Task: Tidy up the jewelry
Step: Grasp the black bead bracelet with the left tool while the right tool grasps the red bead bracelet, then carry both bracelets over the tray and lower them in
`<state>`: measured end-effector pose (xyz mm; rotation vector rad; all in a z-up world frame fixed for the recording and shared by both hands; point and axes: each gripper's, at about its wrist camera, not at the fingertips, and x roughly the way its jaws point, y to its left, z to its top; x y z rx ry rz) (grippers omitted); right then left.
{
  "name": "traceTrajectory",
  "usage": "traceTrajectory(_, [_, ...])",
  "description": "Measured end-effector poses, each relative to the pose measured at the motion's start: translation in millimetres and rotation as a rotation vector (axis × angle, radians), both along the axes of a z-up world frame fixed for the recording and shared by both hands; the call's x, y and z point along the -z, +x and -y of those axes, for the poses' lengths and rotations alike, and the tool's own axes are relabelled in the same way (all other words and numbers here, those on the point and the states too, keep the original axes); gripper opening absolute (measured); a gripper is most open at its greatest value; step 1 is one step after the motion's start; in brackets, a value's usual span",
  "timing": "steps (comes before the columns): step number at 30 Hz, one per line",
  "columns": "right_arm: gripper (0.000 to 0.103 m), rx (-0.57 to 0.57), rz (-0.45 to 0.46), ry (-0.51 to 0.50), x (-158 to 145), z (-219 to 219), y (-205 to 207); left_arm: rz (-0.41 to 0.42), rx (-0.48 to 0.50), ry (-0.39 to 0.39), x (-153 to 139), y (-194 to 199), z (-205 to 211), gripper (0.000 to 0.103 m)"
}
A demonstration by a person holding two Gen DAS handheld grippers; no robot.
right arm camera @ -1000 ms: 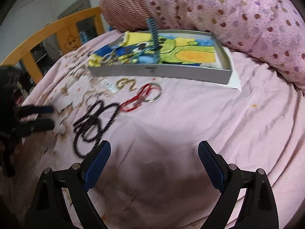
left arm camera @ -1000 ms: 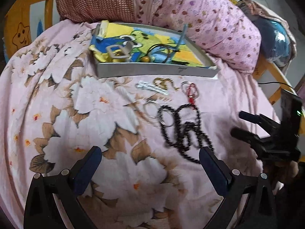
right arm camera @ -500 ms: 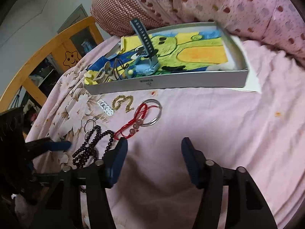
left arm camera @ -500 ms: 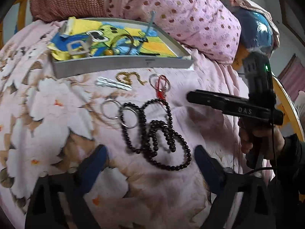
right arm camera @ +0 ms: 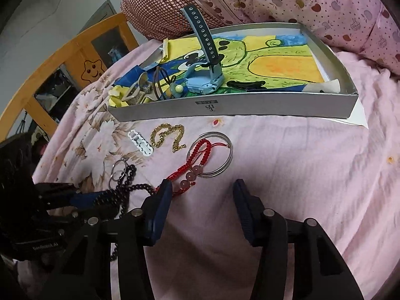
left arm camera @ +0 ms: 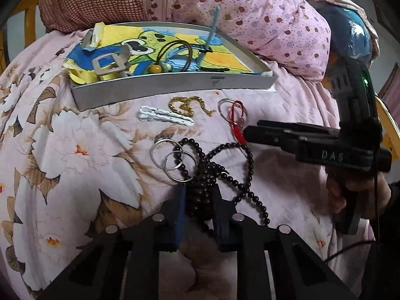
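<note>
Left wrist — gripper [left arm camera: 198, 195] clamps beads [left arm camera: 220, 165]

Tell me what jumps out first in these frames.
The left gripper is closed on a tangled black bead necklace on the floral pink bedspread. Behind it sits a grey tray lined with a bright frog drawing. The right gripper is open beside a red cord bracelet lying across a silver bangle.
</note>
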<state>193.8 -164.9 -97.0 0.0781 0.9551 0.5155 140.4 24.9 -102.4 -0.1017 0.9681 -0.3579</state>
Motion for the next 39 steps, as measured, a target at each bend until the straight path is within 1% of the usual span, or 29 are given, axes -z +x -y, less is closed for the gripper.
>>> traceTrajectory(5, [0.046, -0.005, 0.016, -0.024, -1.9, -3.5, -1.1, 0.008, -0.044, 0.005, -1.5, 3.4, -4.0, 0.015])
traceTrajectory(7, [0.046, -0.011, 0.018, -0.024, -2.5, -7.2, -1.4, 0.007, -0.066, 0.006, -2.1, 6.0, -8.6, 0.011])
traceTrajectory(13, [0.046, -0.01, 0.021, -0.026, -1.3, -14.4, -0.3, -0.003, -0.133, 0.004, -2.2, 13.2, -25.0, 0.011])
traceTrajectory(15, [0.04, -0.006, 0.027, -0.029, -1.1, -16.9, 0.6, -0.007, -0.142, -0.001, -1.8, 14.7, -27.6, 0.011])
traceTrajectory(17, [0.029, -0.007, 0.026, -0.023, -0.7, -19.9, 2.5, -0.004, -0.144, 0.005, -2.5, 14.7, -27.5, 0.011])
traceTrajectory(20, [0.025, -0.014, 0.031, -0.025, 0.2, -27.7, 2.5, -0.008, -0.151, 0.001, -3.1, 15.1, -27.9, 0.011])
traceTrajectory(21, [0.021, -0.019, 0.034, -0.029, 0.2, -30.2, 1.6, -0.006, -0.154, 0.001, -3.9, 15.1, -28.3, 0.011])
traceTrajectory(22, [0.019, -0.022, 0.036, -0.03, 0.0, -31.9, 0.8, -0.005, -0.156, 0.002, -4.5, 15.2, -28.8, 0.011])
traceTrajectory(24, [0.009, -0.029, 0.036, -0.025, -0.6, -32.3, -1.1, -0.002, -0.158, 0.002, -6.1, 14.2, -30.4, 0.011])
traceTrajectory(25, [0.007, -0.035, 0.038, -0.023, -1.0, -32.3, -2.4, 0.0, -0.158, 0.002, -7.0, 14.0, -31.4, 0.011])
traceTrajectory(31, [0.007, -0.074, 0.065, -0.047, -9.5, -30.2, -17.0, 0.02, -0.129, 0.018, -15.7, 3.7, -29.2, 0.011])
traceTrajectory(36, [0.007, -0.113, 0.079, -0.062, -22.3, -22.4, -42.0, 0.034, -0.079, 0.027, -25.4, -15.4, -22.1, 0.011])
traceTrajectory(39, [0.007, -0.122, 0.082, -0.066, -30.4, -18.0, -54.0, 0.032, -0.046, 0.016, -31.8, -28.7, -16.3, 0.011])
